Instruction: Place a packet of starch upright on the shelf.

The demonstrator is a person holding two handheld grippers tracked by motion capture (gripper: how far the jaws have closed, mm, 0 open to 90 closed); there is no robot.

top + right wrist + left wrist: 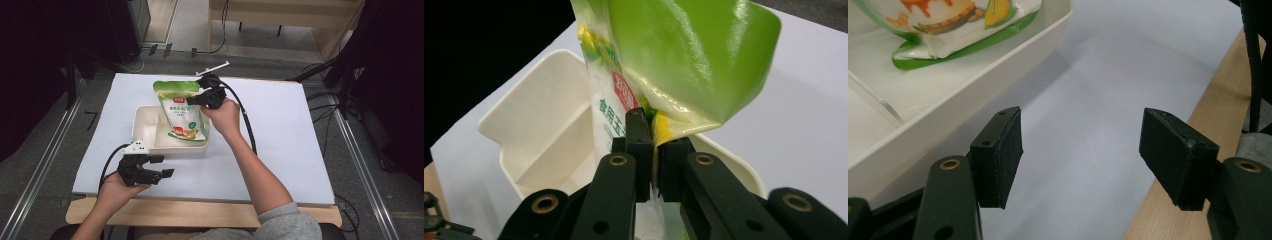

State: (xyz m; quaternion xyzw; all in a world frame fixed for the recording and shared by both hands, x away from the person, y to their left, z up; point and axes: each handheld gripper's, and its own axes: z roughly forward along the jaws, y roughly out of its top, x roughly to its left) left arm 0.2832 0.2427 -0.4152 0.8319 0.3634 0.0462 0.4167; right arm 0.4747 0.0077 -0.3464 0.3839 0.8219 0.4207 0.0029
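A green and white food pouch point(182, 112) lies with its lower end in the right compartment of a white divided tray point(145, 120), its green top leaning over the far rim. My right gripper point(197, 99) is shut on the pouch's right edge; in the right gripper view the jaws pinch the pouch point(684, 65) tightly at the right gripper point(655, 150). My left gripper point(165, 166) rests near the table's front edge, below the tray, open with nothing between its pads point(1000, 155). The left gripper view shows the pouch's bottom corner point(948, 30) inside the tray point(1013, 55).
The tray sits on a white sheet point(285, 130) covering a wooden table point(200, 212). The tray's left compartment point(147, 127) holds nothing. A black cable point(247, 125) trails from the right gripper. Dark stands and floor cables surround the table.
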